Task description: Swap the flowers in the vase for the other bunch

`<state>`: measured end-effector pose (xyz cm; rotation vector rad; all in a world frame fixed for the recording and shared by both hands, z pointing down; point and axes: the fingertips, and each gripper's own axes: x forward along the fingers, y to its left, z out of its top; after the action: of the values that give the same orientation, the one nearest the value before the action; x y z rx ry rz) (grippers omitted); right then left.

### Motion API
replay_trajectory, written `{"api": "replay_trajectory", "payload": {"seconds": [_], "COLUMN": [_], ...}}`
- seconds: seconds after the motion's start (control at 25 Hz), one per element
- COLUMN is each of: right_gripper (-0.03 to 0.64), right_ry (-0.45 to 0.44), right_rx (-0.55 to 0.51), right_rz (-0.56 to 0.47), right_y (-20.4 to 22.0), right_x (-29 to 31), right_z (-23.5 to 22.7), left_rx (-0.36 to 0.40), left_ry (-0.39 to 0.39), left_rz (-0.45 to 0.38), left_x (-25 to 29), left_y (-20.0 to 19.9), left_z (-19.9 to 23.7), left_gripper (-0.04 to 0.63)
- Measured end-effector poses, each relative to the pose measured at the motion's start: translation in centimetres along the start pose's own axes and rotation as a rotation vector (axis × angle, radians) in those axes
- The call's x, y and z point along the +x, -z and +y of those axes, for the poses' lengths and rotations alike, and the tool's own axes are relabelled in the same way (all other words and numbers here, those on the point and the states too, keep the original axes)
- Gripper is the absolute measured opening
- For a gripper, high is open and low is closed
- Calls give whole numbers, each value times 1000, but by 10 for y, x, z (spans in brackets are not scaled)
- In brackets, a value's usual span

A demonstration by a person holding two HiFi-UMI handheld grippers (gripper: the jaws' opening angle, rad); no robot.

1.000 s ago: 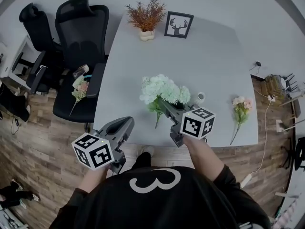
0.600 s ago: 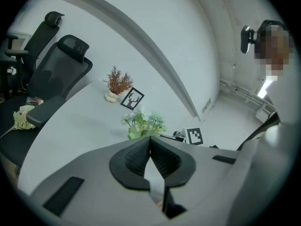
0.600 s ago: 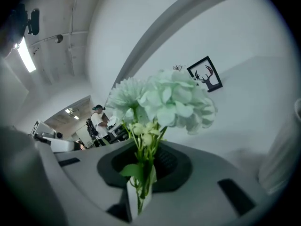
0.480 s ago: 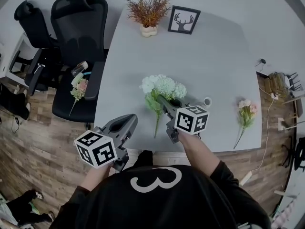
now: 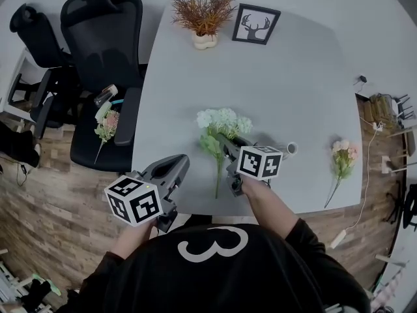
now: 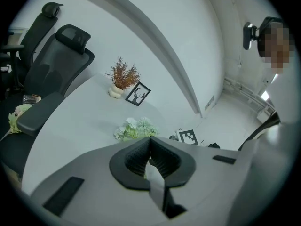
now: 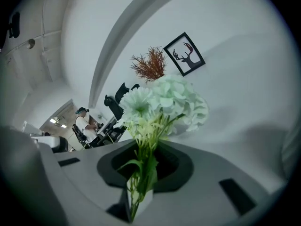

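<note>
The only figure that can be read is a large white number "3" (image 5: 212, 246), printed on the person's black shirt (image 5: 195, 289). The left gripper (image 5: 181, 162) and the right gripper (image 5: 223, 140) each carry a white cube (image 5: 133, 201) (image 5: 260, 162) with black square code markers. These markers show patterns only, no letters.

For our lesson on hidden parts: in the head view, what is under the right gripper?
The white-green bunch: its blooms show past the right gripper, and a stem trails beside it over the grey table. Where the jaws pinch the stems is covered there.
</note>
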<state>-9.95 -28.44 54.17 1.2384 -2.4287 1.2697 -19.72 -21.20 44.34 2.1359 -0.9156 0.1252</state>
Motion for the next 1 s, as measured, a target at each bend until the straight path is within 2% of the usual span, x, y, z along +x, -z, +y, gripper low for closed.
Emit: {"api": "replay_trajectory", "payload": {"seconds": [0.36, 0.6, 0.76, 0.92, 1.0], "right_gripper": [111, 226, 278, 347, 347], "right_ry": [55, 94, 108, 142, 143], "right_rx": [17, -1, -8, -66, -73], "right_rz": [43, 72, 80, 31, -6], "right_y": [-1, 1, 3, -6, -12], "right_x": [22, 24, 18, 6, -4], "right_z": [-4, -7, -8, -8, -5], "left_rx": [-17, -27, -17, -7, 1], "left_ry": [5, 16, 14, -4, -16], "left_rz": [4, -7, -10, -22, -31], "left_x": [5, 4, 3, -1, -5], "left_y": [-11, -16, -15, -14, -13], "left_z": [22, 27, 24, 18, 11], "left_gripper": [11, 11, 11, 11, 11]}}
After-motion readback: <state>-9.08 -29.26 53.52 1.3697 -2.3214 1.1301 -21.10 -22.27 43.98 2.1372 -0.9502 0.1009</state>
